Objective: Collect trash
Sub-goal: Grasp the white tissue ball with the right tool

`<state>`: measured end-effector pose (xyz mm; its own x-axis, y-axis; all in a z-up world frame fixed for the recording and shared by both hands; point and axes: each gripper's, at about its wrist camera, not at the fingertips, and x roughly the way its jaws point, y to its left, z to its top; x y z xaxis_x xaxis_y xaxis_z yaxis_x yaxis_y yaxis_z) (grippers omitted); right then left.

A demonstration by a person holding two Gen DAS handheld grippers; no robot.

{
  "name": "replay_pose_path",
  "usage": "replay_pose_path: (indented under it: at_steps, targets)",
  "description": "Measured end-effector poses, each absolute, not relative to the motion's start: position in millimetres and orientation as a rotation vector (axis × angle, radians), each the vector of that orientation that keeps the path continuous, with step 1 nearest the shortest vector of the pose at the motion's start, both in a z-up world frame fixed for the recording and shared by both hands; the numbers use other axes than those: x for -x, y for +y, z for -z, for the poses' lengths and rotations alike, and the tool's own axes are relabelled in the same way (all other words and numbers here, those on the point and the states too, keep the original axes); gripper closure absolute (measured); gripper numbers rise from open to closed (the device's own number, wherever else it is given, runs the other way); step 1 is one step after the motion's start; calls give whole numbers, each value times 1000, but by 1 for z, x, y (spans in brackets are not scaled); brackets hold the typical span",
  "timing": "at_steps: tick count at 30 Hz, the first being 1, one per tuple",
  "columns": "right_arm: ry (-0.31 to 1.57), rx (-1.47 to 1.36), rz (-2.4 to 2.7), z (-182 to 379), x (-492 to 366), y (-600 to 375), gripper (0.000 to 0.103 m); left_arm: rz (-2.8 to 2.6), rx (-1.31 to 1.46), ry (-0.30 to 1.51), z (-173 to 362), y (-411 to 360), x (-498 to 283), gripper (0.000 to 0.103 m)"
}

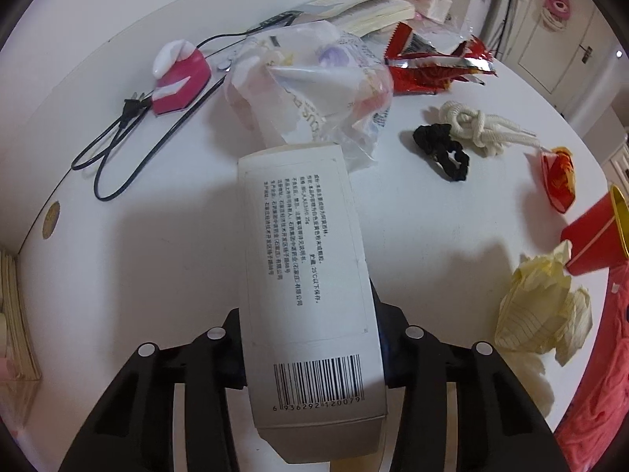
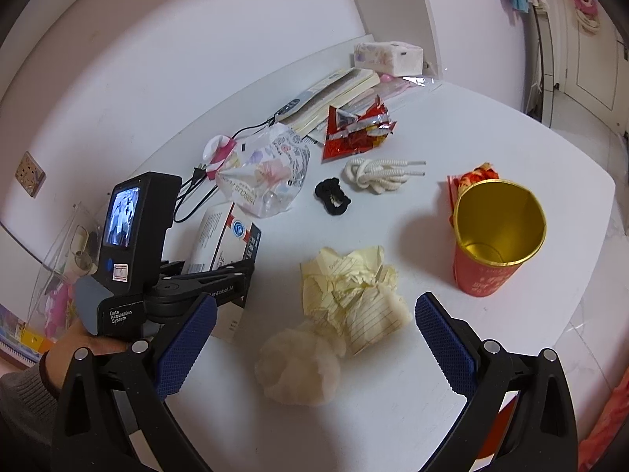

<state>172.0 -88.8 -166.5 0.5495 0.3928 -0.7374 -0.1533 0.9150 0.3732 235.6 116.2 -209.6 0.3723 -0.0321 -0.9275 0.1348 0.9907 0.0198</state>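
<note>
Left gripper (image 1: 312, 338), jaws closed onto the white medicine carton (image 1: 306, 275): the carton stands between the two fingers with its barcode end nearest the wrist and its far end reaching toward the middle of the table (image 1: 118, 244). From the right wrist view the same carton (image 2: 220, 236) shows a blue-and-red printed face and sits near the table's left edge, beside the left gripper's body. Whether it rests on the table or is just clear of it cannot be told.

Right gripper (image 2: 316, 338), jaws spread wide and holding nothing, poised over the crumpled yellow lined paper (image 2: 350, 287) and the pale fluffy wad (image 2: 298, 369) touching it, at the table's near edge.

Receptacle, as judged: the red paper cup (image 2: 497, 236) with gold lining, upright near the right edge.

Technique for the step in hand: keep the squeeze light and even (thin cardboard buckles), lift straight up before carrying so the carton's far end clears the clear printed plastic bag (image 1: 310, 86) just beyond it. Enter the cup end first; the fit looks tight.
</note>
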Motion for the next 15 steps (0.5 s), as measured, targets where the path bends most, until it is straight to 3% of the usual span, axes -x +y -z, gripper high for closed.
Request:
replay_pose_path:
  at_steps: [13,15]
  targets:
    - [965,-275,-329,183,-161,-88,5,163,-185,1141,181,113,-191,58]
    - [983,-263,-342,187,-156,-84,11,160,-205,1145,182,112,-182,57]
